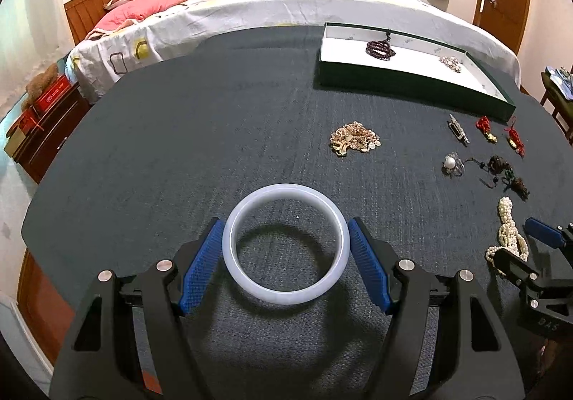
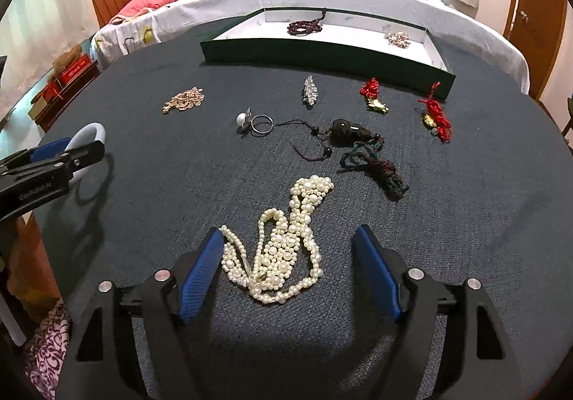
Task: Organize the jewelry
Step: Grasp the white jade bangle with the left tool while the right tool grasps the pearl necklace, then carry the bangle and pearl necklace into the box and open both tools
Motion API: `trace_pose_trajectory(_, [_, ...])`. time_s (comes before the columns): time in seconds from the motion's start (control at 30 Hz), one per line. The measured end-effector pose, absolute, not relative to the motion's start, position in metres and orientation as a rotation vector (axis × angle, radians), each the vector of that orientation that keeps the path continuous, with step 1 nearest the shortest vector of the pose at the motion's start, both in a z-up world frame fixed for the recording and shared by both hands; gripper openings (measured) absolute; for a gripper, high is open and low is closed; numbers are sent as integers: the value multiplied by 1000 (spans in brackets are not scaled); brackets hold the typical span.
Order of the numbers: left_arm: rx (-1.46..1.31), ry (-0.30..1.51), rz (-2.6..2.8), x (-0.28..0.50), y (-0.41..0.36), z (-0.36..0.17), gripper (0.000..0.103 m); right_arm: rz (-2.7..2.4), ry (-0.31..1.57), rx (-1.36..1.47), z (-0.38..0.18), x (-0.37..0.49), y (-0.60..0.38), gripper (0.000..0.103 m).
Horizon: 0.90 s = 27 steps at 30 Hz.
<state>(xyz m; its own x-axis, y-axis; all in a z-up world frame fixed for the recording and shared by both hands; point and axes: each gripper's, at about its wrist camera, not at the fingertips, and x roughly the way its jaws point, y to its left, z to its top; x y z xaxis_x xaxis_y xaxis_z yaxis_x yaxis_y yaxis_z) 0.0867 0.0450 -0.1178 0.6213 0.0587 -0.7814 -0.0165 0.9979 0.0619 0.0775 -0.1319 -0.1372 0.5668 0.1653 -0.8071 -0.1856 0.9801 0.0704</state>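
A milky white bangle (image 1: pixel 286 294) hangs a little above the dark table cloth (image 1: pixel 179 149) and casts a ring shadow on it. My left gripper (image 1: pixel 284 221) is shut on it, with a blue pad against each side. The right wrist view shows that gripper (image 2: pixel 64 149) at the left edge with the bangle (image 2: pixel 94 130). A heap of pearl necklace (image 2: pixel 283 253) lies on the cloth between the spread fingers of my right gripper (image 2: pixel 289 230), which is open; the pads stand apart from the pearls. A green box (image 2: pixel 322 56) with a white inside stands at the back.
In the box lie a dark red bead bracelet (image 2: pixel 304 27) and a pale beaded piece (image 2: pixel 396 39). Loose on the cloth lie a gold chain (image 2: pixel 184 99), a pearl ring (image 2: pixel 256 122), a crystal brooch (image 2: pixel 309 90), two red knot charms (image 2: pixel 374 97) and a dark corded pendant (image 2: pixel 347 131). A bed (image 2: pixel 250 2) lies behind.
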Motion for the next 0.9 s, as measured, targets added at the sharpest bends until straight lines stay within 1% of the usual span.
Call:
trace_pose_trajectory(0.07, [48, 902, 40, 86, 45, -118, 69, 212, 946, -7, -136, 77, -135, 59])
trace_pose_trajectory(0.1, [48, 902, 39, 86, 45, -118, 69, 219, 947, 0, -135, 77, -136, 56])
trace_pose_trajectory(0.2, [49, 902, 34, 86, 43, -118, 69, 238, 952, 16, -134, 76, -138, 44])
trace_pose_trajectory(0.27, [51, 901, 30, 85, 42, -118, 69, 276, 965, 42, -134, 76, -138, 30])
trace_pose_trajectory(0.33, [53, 899, 27, 85, 41, -117, 69, 307, 976, 67, -134, 76, -137, 21])
trace_pose_trajectory(0.37, [55, 899, 24, 84, 40, -117, 69, 314, 977, 68, -134, 75, -135, 19])
trace_pose_trajectory(0.43, [57, 898, 21, 84, 38, -117, 69, 318, 975, 56, -133, 74, -132, 17])
trace_pose_trajectory(0.47, [58, 897, 20, 83, 38, -116, 69, 323, 976, 62, -133, 74, -132, 13])
trace_pose_trajectory(0.67, [58, 888, 16, 83, 37, -113, 69, 311, 966, 73, -132, 71, -136, 13])
trace_pose_trajectory(0.9, [40, 879, 2, 84, 35, -106, 69, 297, 919, 83, -115, 69, -142, 13])
